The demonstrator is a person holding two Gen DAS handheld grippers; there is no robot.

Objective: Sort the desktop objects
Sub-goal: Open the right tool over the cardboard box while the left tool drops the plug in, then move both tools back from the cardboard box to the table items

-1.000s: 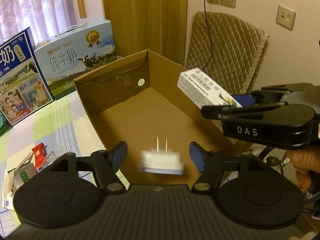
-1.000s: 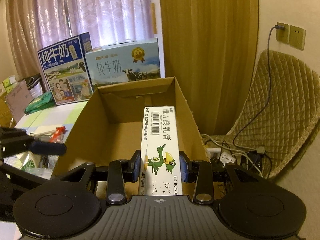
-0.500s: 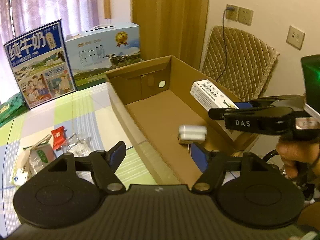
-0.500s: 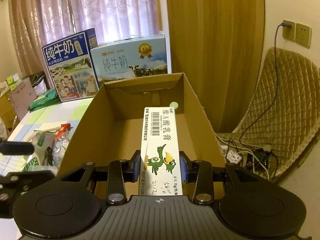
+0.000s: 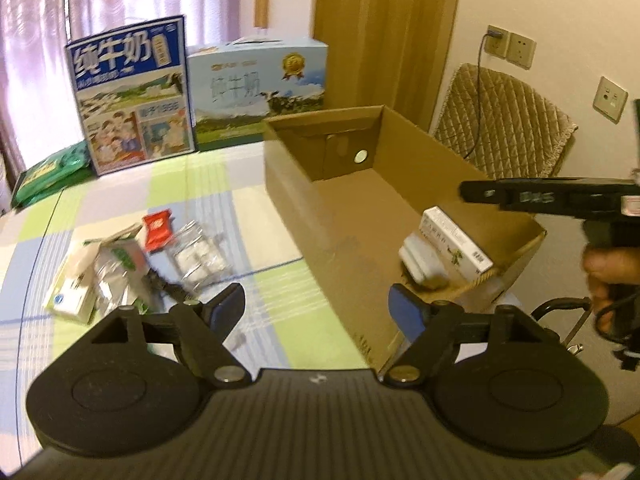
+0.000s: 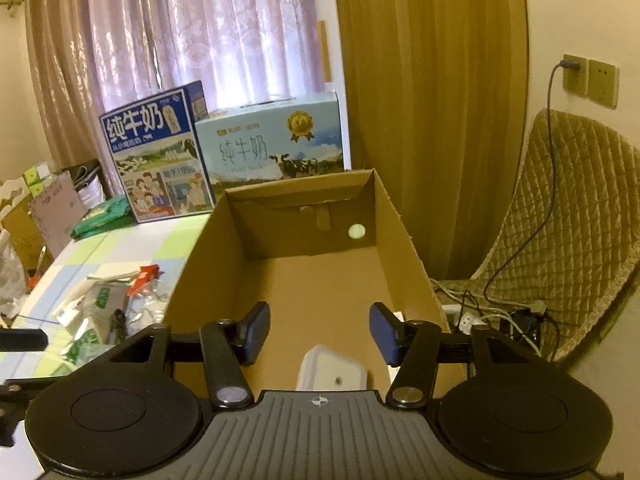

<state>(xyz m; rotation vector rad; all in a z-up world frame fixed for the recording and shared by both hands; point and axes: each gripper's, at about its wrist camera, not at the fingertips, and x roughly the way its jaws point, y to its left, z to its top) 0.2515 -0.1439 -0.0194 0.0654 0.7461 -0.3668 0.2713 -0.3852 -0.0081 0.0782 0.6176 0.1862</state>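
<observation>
Half a second ago the right gripper (image 6: 318,334) pinched the ointment box (image 5: 456,238); now its blue pads are spread with nothing between them, and that box lies inside the cardboard box (image 5: 304,196), against the right wall near the near end. Beside it, touching or almost touching its left side, lies the white plug adapter (image 5: 420,262); in the right wrist view the same adapter (image 6: 332,368) shows just beyond the gripper body, on the carton floor. Compared with the earlier view, the left gripper (image 5: 318,310) has pulled back and to the left, so it now hangs over the near left wall of the carton and the checked tablecloth (image 5: 120,204); its fingers are spread wide and empty. From the left wrist view the right gripper appears as a dark bar at the right edge, over the carton's right wall, with a hand (image 5: 612,264) on its grip below. On the cloth, left of the carton, sits a loose heap: a red sachet (image 5: 158,228), a clear pack of white tablets (image 5: 200,256), a green and white carton (image 5: 116,260) and some other wrappers too blurred to name. At the far side of the table stand two milk cases (image 5: 132,96), touching side by side, with a green packet (image 5: 48,170) to their left.
</observation>
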